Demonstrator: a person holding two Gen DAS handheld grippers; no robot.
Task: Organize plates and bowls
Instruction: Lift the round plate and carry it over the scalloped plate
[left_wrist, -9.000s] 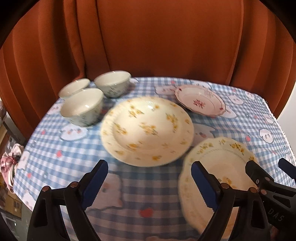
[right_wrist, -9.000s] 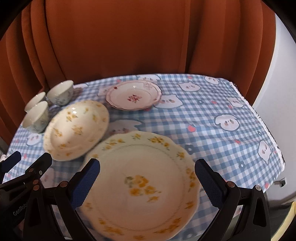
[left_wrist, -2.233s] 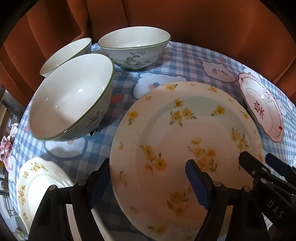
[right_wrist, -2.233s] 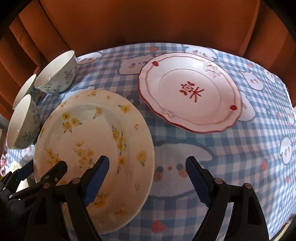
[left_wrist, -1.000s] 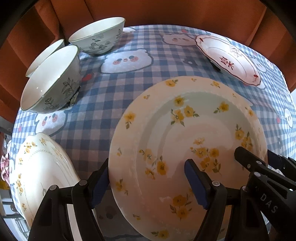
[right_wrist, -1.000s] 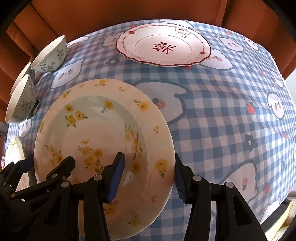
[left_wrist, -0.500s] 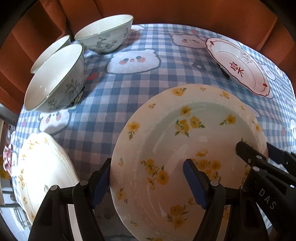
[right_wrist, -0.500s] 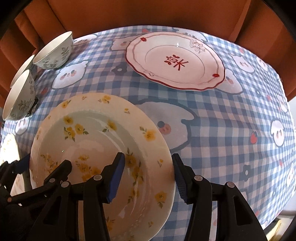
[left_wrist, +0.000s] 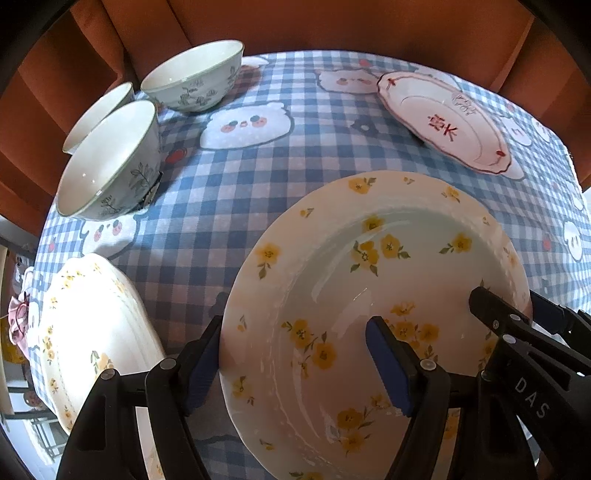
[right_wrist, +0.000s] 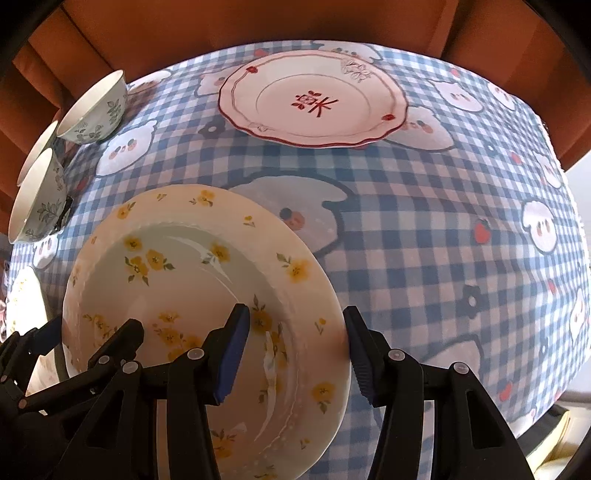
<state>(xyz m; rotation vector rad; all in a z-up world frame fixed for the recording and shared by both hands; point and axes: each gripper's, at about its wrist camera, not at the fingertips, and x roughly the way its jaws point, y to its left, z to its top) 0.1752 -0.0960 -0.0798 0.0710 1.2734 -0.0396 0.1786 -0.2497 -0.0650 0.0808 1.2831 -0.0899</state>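
Gripping opposite rims of the yellow-flowered plate (left_wrist: 369, 295), left gripper (left_wrist: 295, 365) and right gripper (right_wrist: 295, 350) jaws share its weight above the bench (right_wrist: 424, 240).

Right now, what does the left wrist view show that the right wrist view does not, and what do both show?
Only the left wrist view shows clearly the scalloped cream plate with yellow flowers at the table's left edge. Only the right wrist view shows the whole round pink plate with red rim and the pale wall beyond the tablecloth's right edge. Both show the round yellow-flowered deep plate gripped by the left gripper and the right gripper, and three white leaf-patterned bowls.
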